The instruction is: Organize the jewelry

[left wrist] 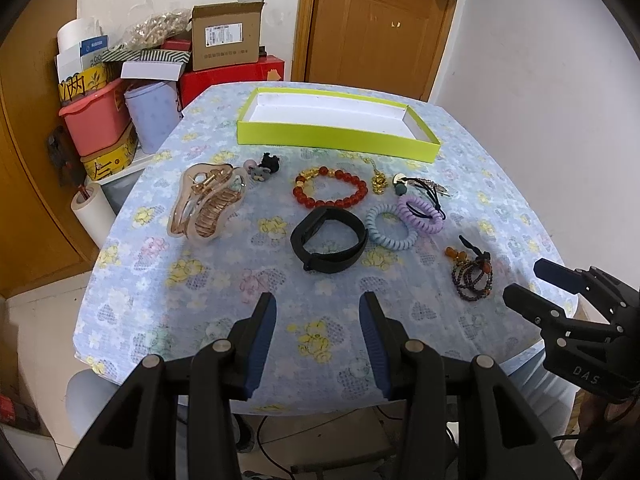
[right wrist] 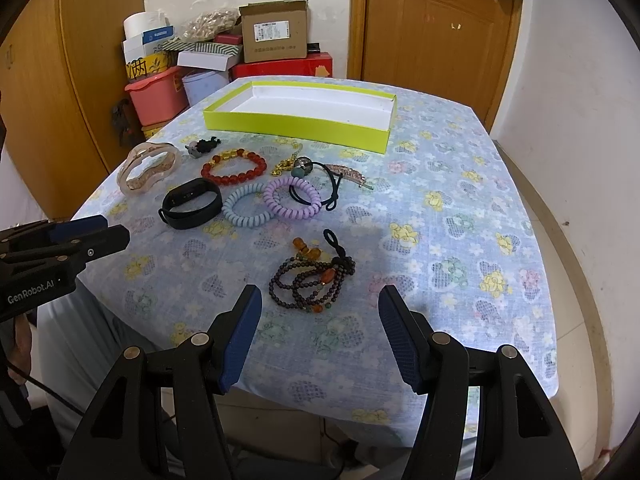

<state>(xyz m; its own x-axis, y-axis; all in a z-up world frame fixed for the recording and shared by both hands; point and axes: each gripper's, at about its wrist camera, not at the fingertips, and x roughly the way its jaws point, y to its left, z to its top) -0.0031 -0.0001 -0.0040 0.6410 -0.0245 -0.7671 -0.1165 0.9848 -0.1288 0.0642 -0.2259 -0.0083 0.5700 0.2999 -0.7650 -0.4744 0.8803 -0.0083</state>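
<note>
- While both tools hover over the near table edge, the left gripper point(left wrist: 318, 312) has its fingers spread wide, holding nothing.
- The right gripper point(right wrist: 320, 306) gapes likewise, empty.
- The dark beaded bracelet point(right wrist: 314, 280) lies at its twelve o'clock, just beyond the tips.
- The green tray point(left wrist: 340, 136) sits at twelve o'clock, far side.

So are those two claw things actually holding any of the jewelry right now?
No. The left gripper and right gripper are both open and empty, above the table's near edge; the dark beaded bracelet lies untouched.
</note>
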